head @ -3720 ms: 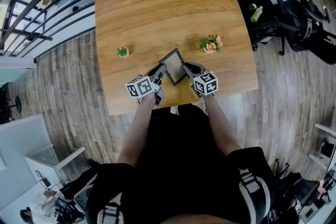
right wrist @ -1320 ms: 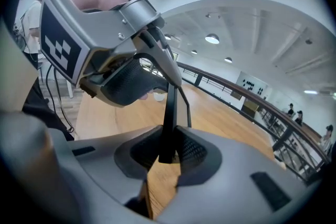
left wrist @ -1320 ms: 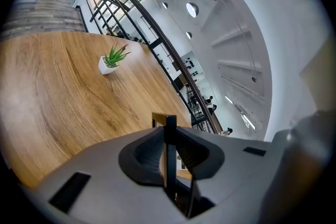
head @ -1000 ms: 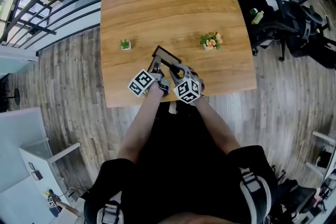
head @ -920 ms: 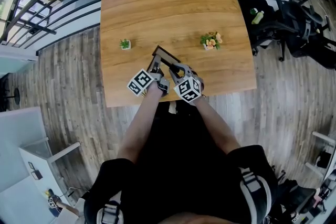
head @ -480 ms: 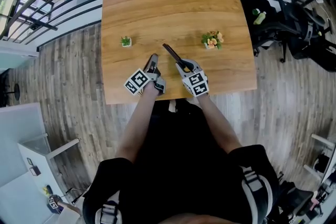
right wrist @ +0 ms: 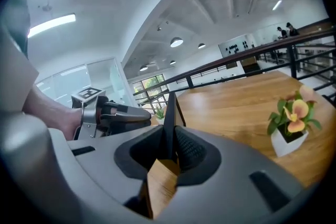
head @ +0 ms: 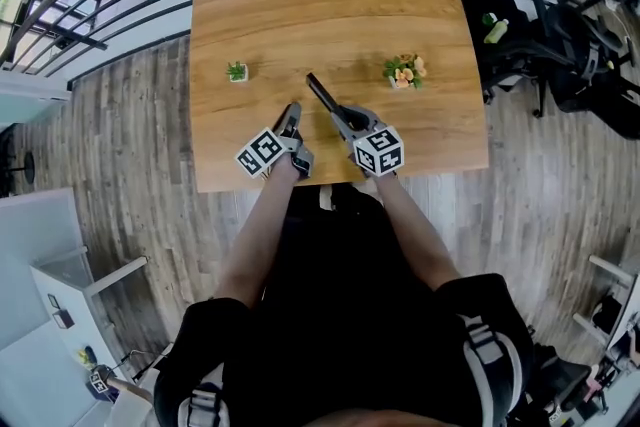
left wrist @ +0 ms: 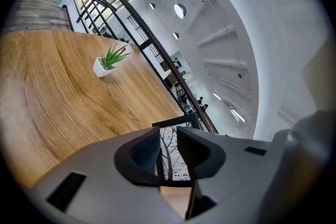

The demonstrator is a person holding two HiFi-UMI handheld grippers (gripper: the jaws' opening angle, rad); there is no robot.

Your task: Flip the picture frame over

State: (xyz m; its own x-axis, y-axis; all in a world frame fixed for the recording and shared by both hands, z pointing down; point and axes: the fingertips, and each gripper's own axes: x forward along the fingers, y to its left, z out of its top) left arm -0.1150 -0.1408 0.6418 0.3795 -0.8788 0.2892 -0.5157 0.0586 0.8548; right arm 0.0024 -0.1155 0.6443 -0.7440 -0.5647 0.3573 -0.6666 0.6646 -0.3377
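The picture frame (head: pixel 318 91) stands on edge, a thin dark line in the head view, over the near middle of the wooden table (head: pixel 320 5). My right gripper (head: pixel 335 113) is shut on its near end. In the right gripper view the frame (right wrist: pixel 169 113) runs edge-on between the pads of that gripper (right wrist: pixel 169 136). My left gripper (head: pixel 292 111) sits a little to the frame's left, apart from it, and its jaws are opening with nothing between them. Through the gap of the left gripper (left wrist: pixel 168 136) I see the frame's tree picture (left wrist: pixel 169 162) facing me.
A small green plant in a white pot (head: pixel 236 71) (left wrist: pixel 107 62) stands to the left. A pot of orange flowers (head: pixel 403 72) (right wrist: pixel 289 123) stands to the right. The table's front edge runs just under both grippers. Railings and office chairs (head: pixel 560 45) lie beyond the table.
The frame has gone from tilted between both grippers to standing on edge in the right gripper, which rolled. The left gripper has come away from the frame, to its left.
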